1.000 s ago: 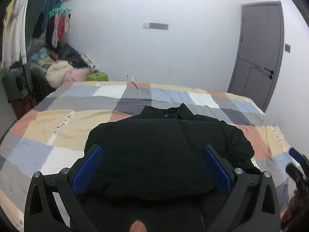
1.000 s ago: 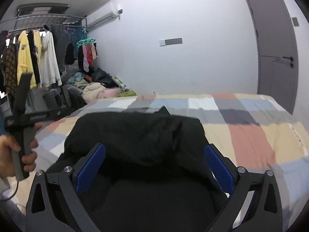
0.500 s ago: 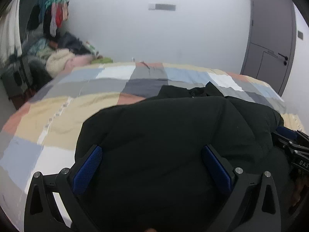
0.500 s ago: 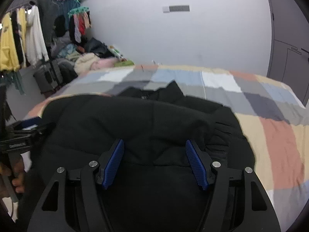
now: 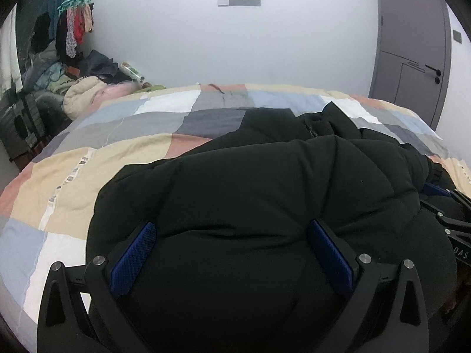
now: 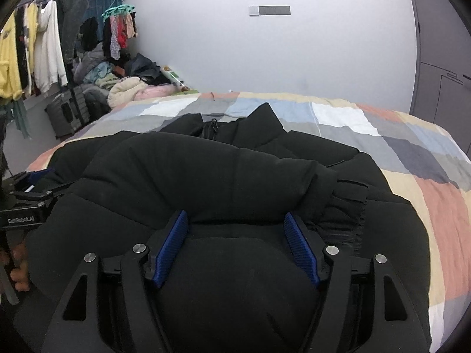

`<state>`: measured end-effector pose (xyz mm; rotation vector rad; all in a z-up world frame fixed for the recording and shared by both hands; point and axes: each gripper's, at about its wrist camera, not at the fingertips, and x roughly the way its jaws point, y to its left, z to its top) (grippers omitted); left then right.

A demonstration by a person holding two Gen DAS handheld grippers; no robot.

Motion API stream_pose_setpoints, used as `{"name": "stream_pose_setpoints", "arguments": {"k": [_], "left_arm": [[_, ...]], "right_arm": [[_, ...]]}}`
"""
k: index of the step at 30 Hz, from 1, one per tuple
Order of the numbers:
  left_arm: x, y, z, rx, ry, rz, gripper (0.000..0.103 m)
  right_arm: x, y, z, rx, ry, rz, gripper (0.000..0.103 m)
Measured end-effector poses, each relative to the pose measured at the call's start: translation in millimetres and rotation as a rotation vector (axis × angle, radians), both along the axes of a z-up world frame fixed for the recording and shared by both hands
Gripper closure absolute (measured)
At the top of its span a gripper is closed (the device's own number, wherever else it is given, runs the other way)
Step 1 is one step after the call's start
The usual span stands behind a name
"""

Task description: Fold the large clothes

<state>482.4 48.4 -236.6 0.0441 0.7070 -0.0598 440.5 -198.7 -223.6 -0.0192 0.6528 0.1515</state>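
- Black puffer jacket (image 5: pixel 265 194) is seen spread on the bed, over a patchwork quilt (image 5: pixel 88 158) of grey, cream, blue and salmon squares.
- Its collar (image 6: pixel 259 123), with the zip top beside it, is pointed away from both cameras toward the far white wall (image 5: pixel 235 44); the hem end is nearest the grippers, so the long axis is run from the near edge of the bed toward that wall.
- One sleeve (image 6: pixel 235 176) is laid across the body of the jacket, crosswise to the long axis, with its ribbed cuff (image 6: pixel 350 197) ended toward the right side in the right wrist view.
- Left gripper (image 5: pixel 232 253) is held low over the near part of the jacket; its blue-padded jaws are spread wide, with quilted fabric bulging between them and nothing pinched.
- Right gripper (image 6: pixel 237 244) is set at the near edge of the folded sleeve; its jaws are narrower but apart, with padded fabric lying between the pads. Whether the fabric is actually gripped cannot be told.
- Each gripper is caught at the side edge of the other's view.
- A clothes rack (image 6: pixel 44 44) with hanging garments and a heap of laundry (image 6: pixel 129 88) are seen at the far left, and a grey door (image 5: pixel 412 58) at the right.
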Motion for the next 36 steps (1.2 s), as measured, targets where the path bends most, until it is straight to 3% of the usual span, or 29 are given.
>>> {"name": "stream_pose_setpoints", "arguments": {"k": [7, 12, 15, 18, 27, 31, 36], "left_arm": [[-5.4, 3.9, 8.4, -0.029, 0.033, 0.021, 0.0], [-21.5, 14.0, 35.9, -0.028, 0.081, 0.06, 0.0], [-34.8, 20.8, 70.8, -0.019, 0.047, 0.083, 0.0], [-53.7, 28.9, 113.4, -0.072, 0.01, 0.101, 0.0], [-142.5, 17.2, 229.2, -0.096, -0.118, 0.068, 0.0], [-194.4, 8.4, 276.3, -0.112, -0.169, 0.047, 0.0], [-253.8, -4.0, 314.2, -0.109, -0.202, 0.021, 0.0]], "right_arm": [[0.3, 0.4, 4.9, -0.012, 0.032, 0.0, 0.036], [-12.8, -4.4, 33.6, 0.081, 0.052, -0.017, 0.019], [-26.7, -6.8, 66.5, 0.109, 0.023, -0.034, 0.016], [-43.2, -5.5, 103.4, 0.104, -0.024, -0.033, 0.013], [-134.4, 7.9, 222.6, 0.064, -0.2, -0.005, 0.009], [-178.4, 14.0, 259.0, 0.043, -0.269, -0.001, 0.003], [-231.0, 17.5, 286.3, 0.021, -0.327, 0.002, 0.003]]}}
